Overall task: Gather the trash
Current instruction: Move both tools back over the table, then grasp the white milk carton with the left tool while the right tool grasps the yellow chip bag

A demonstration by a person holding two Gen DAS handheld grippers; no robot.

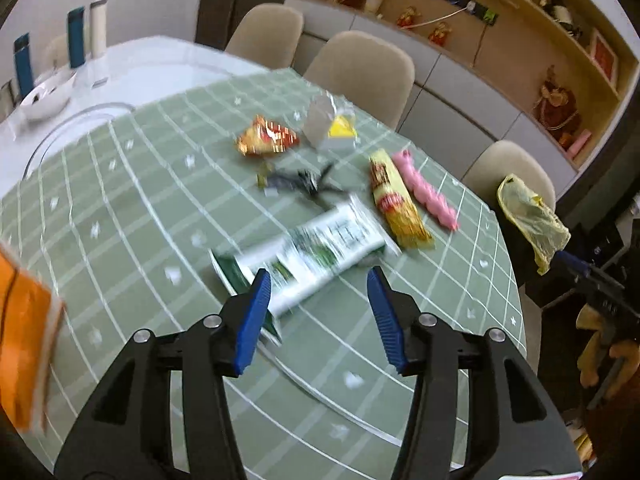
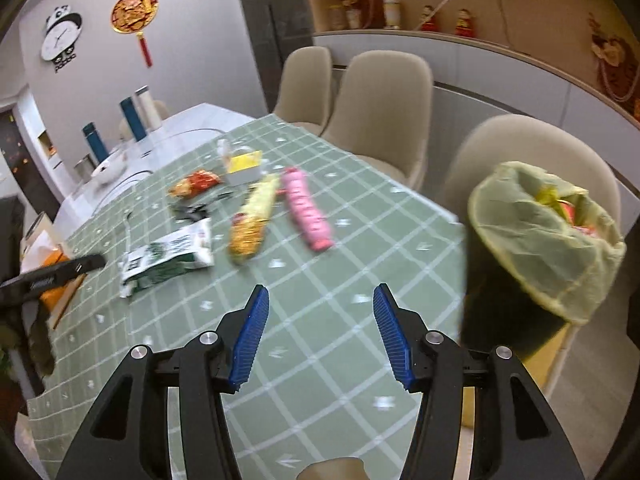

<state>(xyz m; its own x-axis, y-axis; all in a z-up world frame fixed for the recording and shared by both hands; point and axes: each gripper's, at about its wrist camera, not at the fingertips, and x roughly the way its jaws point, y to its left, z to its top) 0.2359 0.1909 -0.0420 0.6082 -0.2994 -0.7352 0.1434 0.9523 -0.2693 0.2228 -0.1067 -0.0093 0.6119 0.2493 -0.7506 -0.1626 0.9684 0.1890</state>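
Note:
Trash is scattered on the green checked tablecloth [image 1: 120, 208]. It includes a green-and-white packet [image 1: 316, 248] [image 2: 172, 256], a yellow-red snack wrapper [image 1: 396, 204] [image 2: 252, 224], a pink packet [image 1: 426, 192] [image 2: 306, 208], a crumpled orange-red wrapper [image 1: 266, 138] and a small dark wrapper [image 1: 300, 182]. There is also a clear bag with a yellow box [image 1: 332, 128]. My left gripper [image 1: 318, 276] hovers open just short of the green-and-white packet, gripping nothing. My right gripper [image 2: 320, 290] is open and empty over bare cloth. A bin with a yellow-green liner [image 2: 540, 240] stands off the table's right edge, with wrappers inside.
Beige chairs [image 2: 380, 112] line the far side of the table. Flasks [image 2: 134, 120] and a white bowl [image 1: 46, 98] stand at the far left on the white tabletop. An orange box [image 1: 24, 352] sits at the near left. A shelf with figurines runs along the back wall.

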